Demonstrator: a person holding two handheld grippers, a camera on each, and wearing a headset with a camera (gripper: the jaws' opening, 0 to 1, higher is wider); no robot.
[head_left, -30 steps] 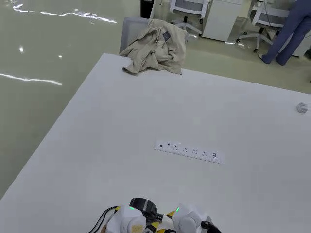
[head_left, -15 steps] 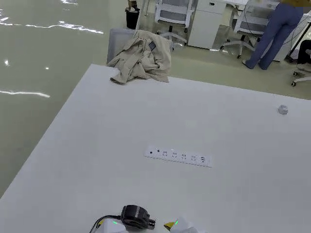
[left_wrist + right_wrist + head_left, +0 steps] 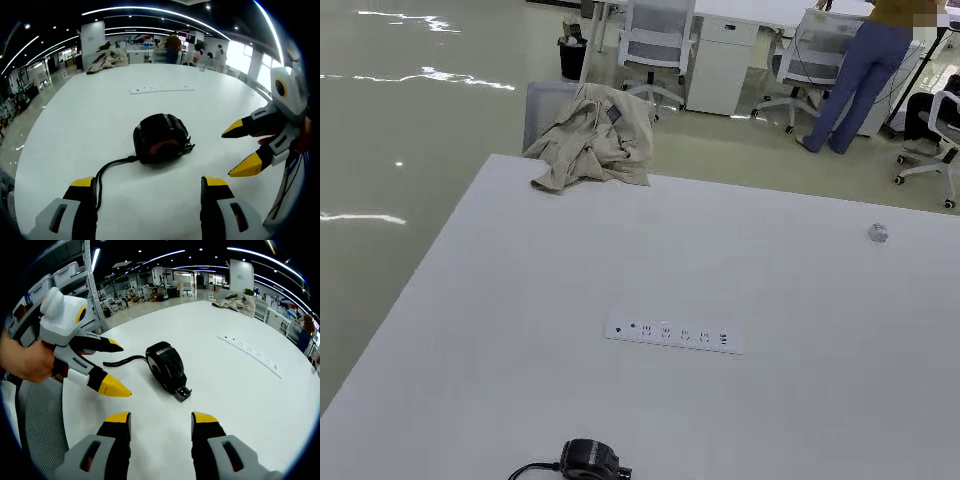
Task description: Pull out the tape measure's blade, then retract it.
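The tape measure (image 3: pixel 588 461) is found at the near edge of the worktop (image 3: pixel 520 300), where its black case is cut off in the head view by the lower border. From its left side a thin black cord (image 3: pixel 107 170) is led out in a curve across the surface; the cord's far end is hidden behind the jaw of the left gripper (image 3: pixel 148 182). The hook end (image 3: pixel 182 392) is seen seated at the mouth of the case.

The left gripper's jaws are spread wide and nothing is held between them; the case lies just ahead of them, untouched. The right gripper (image 3: pixel 161 416) is likewise parted and empty, pointed at the hook end from close by. The handle of the left gripper is partly covered by a hand (image 3: pixel 25 360).

A reddish label is carried on the face of the case, but its writing is too blurred to be read. The markings on the white power strip (image 3: pixel 673 334), laid near the middle of the worktop, are too small to be made out. A small grey crumpled thing (image 3: pixel 878 233) near the right edge cannot be identified. At the far left corner a beige jacket (image 3: pixel 590 140) is draped, and the chair beneath it is largely concealed. Beyond the far edge, a person (image 3: pixel 860 70) is cut off above the waist.
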